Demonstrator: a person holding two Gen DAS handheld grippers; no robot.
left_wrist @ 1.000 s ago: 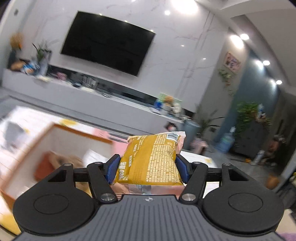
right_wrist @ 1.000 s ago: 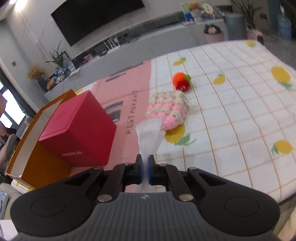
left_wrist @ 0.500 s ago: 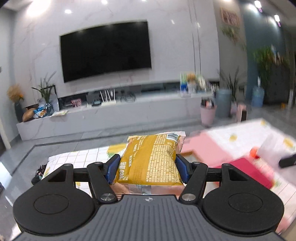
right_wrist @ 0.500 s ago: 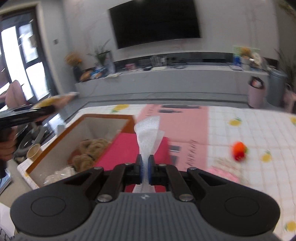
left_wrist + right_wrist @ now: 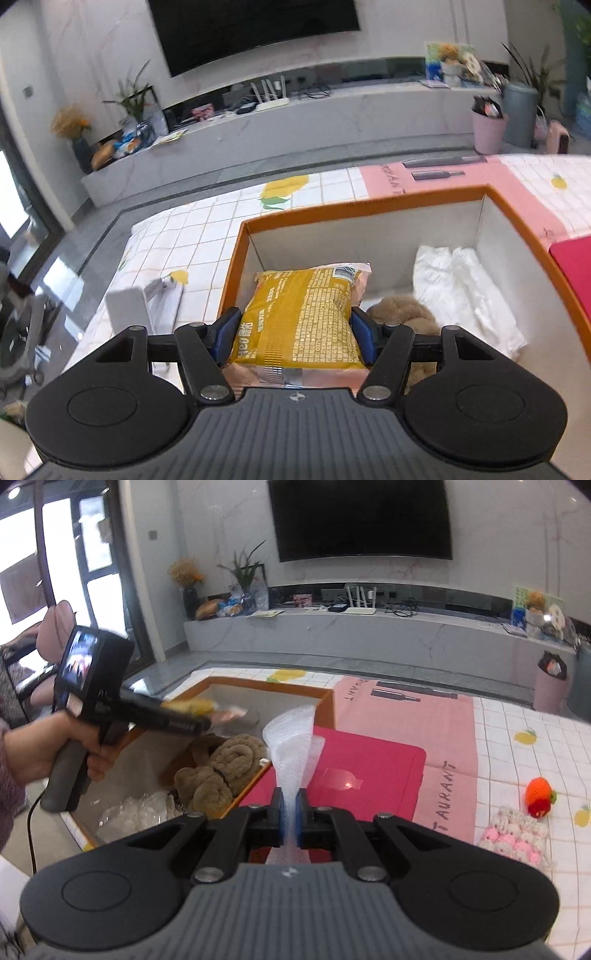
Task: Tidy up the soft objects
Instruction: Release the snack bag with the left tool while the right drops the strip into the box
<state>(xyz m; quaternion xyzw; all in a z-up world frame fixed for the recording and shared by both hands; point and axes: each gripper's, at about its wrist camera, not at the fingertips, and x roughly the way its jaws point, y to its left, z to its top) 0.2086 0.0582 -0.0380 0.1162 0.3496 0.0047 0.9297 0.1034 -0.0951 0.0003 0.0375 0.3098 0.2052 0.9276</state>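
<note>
My left gripper [image 5: 295,338] is shut on a yellow snack packet [image 5: 301,317] and holds it over the open orange box [image 5: 369,205]. The box holds a brown plush toy [image 5: 400,314] and white plastic-wrapped stuff [image 5: 465,291]. My right gripper [image 5: 290,819] is shut on a white foam net sleeve [image 5: 293,746], above the red lid [image 5: 354,771] to the right of the box [image 5: 325,701]. The right wrist view shows the left gripper [image 5: 207,716] with the packet above the box, and the plush [image 5: 221,771] inside.
A pink-and-white crochet piece [image 5: 517,836] and an orange-red crochet fruit [image 5: 539,797] lie on the lemon-print tablecloth [image 5: 535,746] at the right. A grey object [image 5: 147,302] lies left of the box. A TV console stands behind the table.
Both grippers have swung over to the orange box. The left one now tilts down with the packet over the box's inside. The right one has moved left from the crochet pieces to above the red lid.
</note>
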